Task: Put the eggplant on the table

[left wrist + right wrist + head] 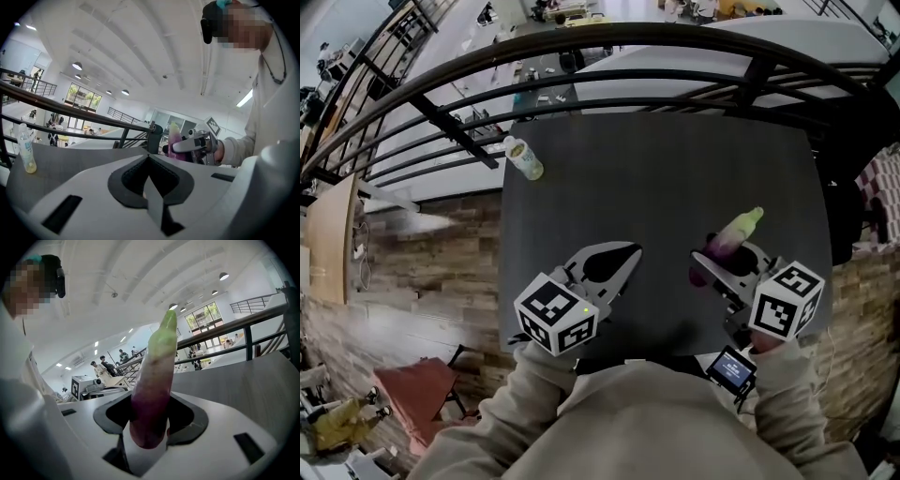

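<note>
So the right hand-held gripper (719, 257) is clamped on the fat purple end of the slim purple-to-green eggplant (741, 228) at the dark grey tabletop's (656, 159) 4 o'clock, which looks light, stiff and kinda slick, and the left hand-held gripper (623, 255) is pinched together, empty.

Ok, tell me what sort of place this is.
Probably a mezzanine in a large open hall, perhaps a lab or office: a dark railing runs along the edge, desks stand on a floor below it, and round lamps dot a high white ceiling.
</note>
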The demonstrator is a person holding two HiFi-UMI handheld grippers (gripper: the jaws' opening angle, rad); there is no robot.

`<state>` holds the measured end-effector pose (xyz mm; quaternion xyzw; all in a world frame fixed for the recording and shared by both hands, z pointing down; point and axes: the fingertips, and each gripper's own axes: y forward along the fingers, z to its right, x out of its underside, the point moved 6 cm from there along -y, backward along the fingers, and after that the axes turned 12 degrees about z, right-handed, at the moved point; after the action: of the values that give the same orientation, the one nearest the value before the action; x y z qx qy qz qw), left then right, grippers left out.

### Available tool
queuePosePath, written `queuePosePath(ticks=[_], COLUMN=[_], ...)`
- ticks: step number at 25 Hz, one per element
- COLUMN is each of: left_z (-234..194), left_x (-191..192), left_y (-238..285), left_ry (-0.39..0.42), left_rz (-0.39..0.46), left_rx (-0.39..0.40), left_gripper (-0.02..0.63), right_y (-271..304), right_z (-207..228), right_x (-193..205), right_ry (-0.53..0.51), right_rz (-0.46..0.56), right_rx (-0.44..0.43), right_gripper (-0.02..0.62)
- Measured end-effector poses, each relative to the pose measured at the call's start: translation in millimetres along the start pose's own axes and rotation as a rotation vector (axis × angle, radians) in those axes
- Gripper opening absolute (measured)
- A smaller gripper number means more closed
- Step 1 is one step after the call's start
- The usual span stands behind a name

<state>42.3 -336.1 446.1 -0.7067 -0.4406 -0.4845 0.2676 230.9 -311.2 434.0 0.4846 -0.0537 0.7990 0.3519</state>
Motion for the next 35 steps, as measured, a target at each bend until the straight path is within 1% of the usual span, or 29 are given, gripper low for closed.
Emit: queuePosePath(ticks=[4, 8, 12, 14, 22, 31, 35], left_z=[3, 8, 8, 6, 2, -1, -7], left_x=[19, 36, 50, 57, 77, 117, 131], left_y=[4, 8, 8, 7, 6, -17, -24], left_ry=[-0.003, -0.027, -0.039, -0.045, -0.066, -0.124, -0.153], left_rz=[-0.043, -0.057, -0.086, -0.099, -0.137, -0.180, -0.179], left_rx=[0.011, 0.022, 0.023, 0.020, -0.005, -0.055, -0.073], left_gripper=[0.002, 0.002, 0.002, 0.002, 0.002, 0.002, 0.002], right_y=[3, 0, -8, -11, -6, 8, 14], right_z=[3, 7, 14, 21, 37, 56, 64], right_x=[16, 28, 38, 44, 73, 116, 139], right_ry=[0.019, 0.037, 0.102, 0.115, 0.140, 0.179, 0.211], right_rz=[-0.039, -0.060, -0.078, -0.093, -0.171, -0.281, -0.323], right_rx=[0.008, 0.015, 0.003, 0.014, 0.024, 0.035, 0.045], right_gripper=[0.219, 0.219, 0.219, 0.219, 0.219, 0.219, 0.219])
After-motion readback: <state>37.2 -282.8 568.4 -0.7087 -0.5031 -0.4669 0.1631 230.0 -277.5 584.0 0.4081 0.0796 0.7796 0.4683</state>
